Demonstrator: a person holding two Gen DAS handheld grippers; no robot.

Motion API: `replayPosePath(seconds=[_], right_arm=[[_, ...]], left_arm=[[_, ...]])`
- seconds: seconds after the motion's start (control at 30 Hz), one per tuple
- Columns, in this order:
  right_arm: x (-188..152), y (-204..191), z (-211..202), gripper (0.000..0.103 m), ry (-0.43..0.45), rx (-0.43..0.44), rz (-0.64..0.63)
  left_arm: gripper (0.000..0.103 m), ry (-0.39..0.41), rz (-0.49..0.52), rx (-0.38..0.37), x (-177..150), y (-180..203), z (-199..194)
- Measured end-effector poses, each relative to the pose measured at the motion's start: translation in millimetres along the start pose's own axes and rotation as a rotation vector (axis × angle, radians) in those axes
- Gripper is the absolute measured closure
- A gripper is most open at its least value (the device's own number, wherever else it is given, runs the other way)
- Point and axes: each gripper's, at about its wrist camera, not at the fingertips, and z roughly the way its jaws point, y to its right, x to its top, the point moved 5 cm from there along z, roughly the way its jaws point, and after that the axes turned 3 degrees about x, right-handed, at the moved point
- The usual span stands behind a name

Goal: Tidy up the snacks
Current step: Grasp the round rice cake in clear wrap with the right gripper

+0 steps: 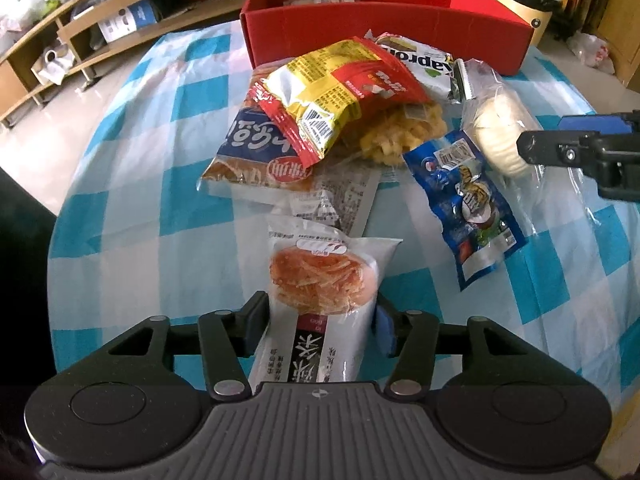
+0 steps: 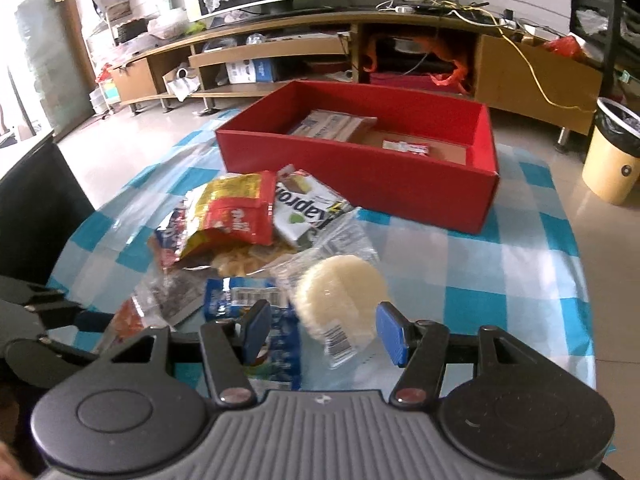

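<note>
Left tongs (image 1: pixel 318 322) clamped on a white shredded-snack packet (image 1: pixel 320 280), pads on both sides of it; the packet's long axis runs straight ahead along the fingers. Ahead of it, a pile: noodle bag (image 1: pixel 256 152), red-yellow chip bag (image 1: pixel 340 92), Kapron wafer pack (image 1: pixel 424 64). Red box (image 1: pixel 384 32) lies straight ahead beyond the pile, open side up, a few packs already inside. Right of the pile: blue cookie pack (image 1: pixel 468 204) and wrapped white rice cake (image 2: pixel 340 292). Right tongs (image 2: pixel 318 332) spread apart, empty, rice cake just ahead between the pads, no contact visible. Likely next: left carries its packet forward over the pile into the box; right is nearer the rice cake.
</note>
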Motion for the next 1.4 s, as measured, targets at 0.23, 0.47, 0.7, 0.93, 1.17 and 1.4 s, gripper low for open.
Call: replayPosePath(seconds=[0.23,0.47,0.7,0.93,1.17,1.4], right_arm=[[10,3,9,0.033,-0.006,0.019,-0.144],[7,10,40,0.030,-0.119,0.123,-0.209],[-1,21,46,0.050,-0.129,0.120,-0.119],[-13,26,30,0.051,-0.123,0.121,-0.019],[-12,32,13,0.052,-0.078,0.100,0.031],[-10,38,-1,0.052,-0.029,0.086,0.071]], left_arm=[[0.015,-0.006,-0.005,-0.008,-6,-6,-1],[0.010,-0.026,-0.004,-0.013,-4,-6,8],[0.035,0.005,-0.006,-0.019,3,-4,3],[0.048,0.010,-0.044,-0.017,9,-9,0],[0.049,0.047,-0.063,-0.006,14,-7,-12],[0.049,0.115,-0.065,-0.012,33,3,-24]])
